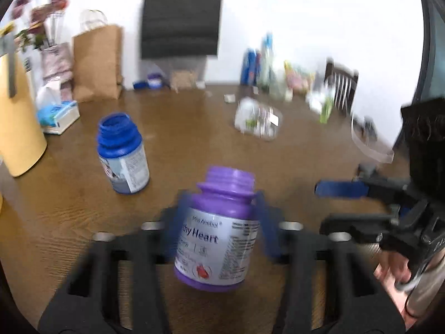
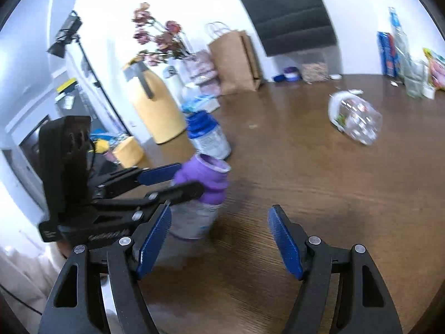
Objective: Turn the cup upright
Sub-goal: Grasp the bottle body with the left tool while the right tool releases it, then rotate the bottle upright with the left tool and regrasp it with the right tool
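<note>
An uncapped purple bottle [image 1: 219, 233] with a silver label sits slightly tilted, mouth up, between the blue pads of my left gripper [image 1: 221, 208], which is shut on it. In the right wrist view the left gripper [image 2: 189, 179] clamps the purple bottle [image 2: 205, 178] near its shoulder. My right gripper [image 2: 219, 211] is open with nothing between its fingers, just right of that bottle; it shows in the left wrist view as the right gripper [image 1: 331, 208]. A clear plastic cup [image 1: 257, 123] [image 2: 356, 119] lies on its side farther back on the table. The frames are motion-blurred.
An uncapped blue bottle [image 1: 122, 153] [image 2: 208, 136] stands upright at the left. A yellow cylinder [image 1: 16, 117], a tissue box [image 1: 58, 115] and a brown paper bag [image 1: 97, 64] line the left. Bottles and packets crowd the back right by a chair [image 1: 342, 86]. The brown wooden table [image 1: 194, 139] holds it all.
</note>
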The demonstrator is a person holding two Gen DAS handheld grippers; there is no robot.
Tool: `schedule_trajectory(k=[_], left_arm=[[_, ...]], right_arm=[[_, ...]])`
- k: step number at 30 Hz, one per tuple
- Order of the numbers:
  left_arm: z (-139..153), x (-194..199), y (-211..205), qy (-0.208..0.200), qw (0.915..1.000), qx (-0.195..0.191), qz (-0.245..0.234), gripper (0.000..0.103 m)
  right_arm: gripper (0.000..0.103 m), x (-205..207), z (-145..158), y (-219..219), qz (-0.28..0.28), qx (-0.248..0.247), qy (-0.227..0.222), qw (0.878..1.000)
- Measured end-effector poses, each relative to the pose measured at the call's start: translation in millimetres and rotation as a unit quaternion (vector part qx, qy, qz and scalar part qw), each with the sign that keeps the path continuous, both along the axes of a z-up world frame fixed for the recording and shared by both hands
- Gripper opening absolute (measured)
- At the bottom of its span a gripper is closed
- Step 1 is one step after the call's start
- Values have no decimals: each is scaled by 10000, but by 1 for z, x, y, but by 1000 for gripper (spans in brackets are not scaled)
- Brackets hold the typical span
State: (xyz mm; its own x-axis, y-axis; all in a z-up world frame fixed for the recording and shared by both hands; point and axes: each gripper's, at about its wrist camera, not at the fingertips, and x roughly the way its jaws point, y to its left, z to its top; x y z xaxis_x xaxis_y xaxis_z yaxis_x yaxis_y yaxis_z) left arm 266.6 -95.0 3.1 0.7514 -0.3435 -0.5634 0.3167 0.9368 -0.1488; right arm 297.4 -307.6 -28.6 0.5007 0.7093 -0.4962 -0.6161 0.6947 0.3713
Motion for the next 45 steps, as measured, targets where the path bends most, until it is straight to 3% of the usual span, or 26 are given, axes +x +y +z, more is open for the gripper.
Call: schedule_trajectory(k=[2, 5, 7, 8, 9, 10, 12, 16, 18, 19, 23, 27, 30, 32, 35, 41, 45], left_arm=[[3, 3, 8, 73, 9994, -302, 153, 1], [-8, 14, 11, 277, 9988, -295, 276, 1], [-15, 20, 11, 490, 9979, -416, 61, 12], [-16, 21, 10, 502, 9982, -327, 47, 24], [-14, 21, 7, 450, 9989, -155, 35, 49], [-11, 23, 2, 378, 9992, 106, -61, 54], [-10, 37, -9, 450, 9970, 478, -419, 77], [-30, 71, -25, 1459, 9839, 596, -839, 75], [-38, 75, -31, 1717, 9784, 714, -900, 60], [-40, 73, -34, 1724, 9774, 800, -928, 60], [-30, 57, -35, 1321, 9844, 620, -982, 60], [2, 31, -30, 393, 9940, 317, -969, 60], [22, 9, -23, -370, 9934, 72, -1085, 60], [31, -1, -21, -648, 9920, 49, -1084, 60], [38, -9, -20, -887, 9894, 33, -1149, 60], [36, -12, -21, -953, 9878, 50, -1231, 60], [42, -6, -23, -1036, 9848, 33, -1392, 60]], right_arm=[[77, -1, 9, 5, 200, 161, 29, 9997], [77, 8, 8, 16, 222, 215, 245, 9992], [77, 16, -1, 22, 11, -41, 414, 9991], [77, 19, -4, 21, -79, -73, 444, 9990], [77, 21, -6, 19, -146, -75, 482, 9987], [78, 23, -8, 15, -221, -33, 526, 9984], [78, 29, -13, 1, -400, 146, 692, 9967], [78, 38, -18, -20, -701, 144, 965, 9928], [78, 39, -21, -24, -749, 16, 1101, 9911], [78, 39, -22, -25, -736, -21, 1135, 9908], [78, 47, -27, -28, -637, 80, 1318, 9892], [78, 56, -16, -25, -305, 510, 1355, 9890], [80, 62, 1, -23, 43, 1032, 1310, 9860], [82, 62, 10, -18, 263, 1180, 1284, 9843], [82, 61, 24, -9, 461, 1254, 1205, 9837], [82, 58, 36, -1, 515, 1272, 1121, 9842], [69, 62, 36, -3, 393, 1226, 1178, 9847]])
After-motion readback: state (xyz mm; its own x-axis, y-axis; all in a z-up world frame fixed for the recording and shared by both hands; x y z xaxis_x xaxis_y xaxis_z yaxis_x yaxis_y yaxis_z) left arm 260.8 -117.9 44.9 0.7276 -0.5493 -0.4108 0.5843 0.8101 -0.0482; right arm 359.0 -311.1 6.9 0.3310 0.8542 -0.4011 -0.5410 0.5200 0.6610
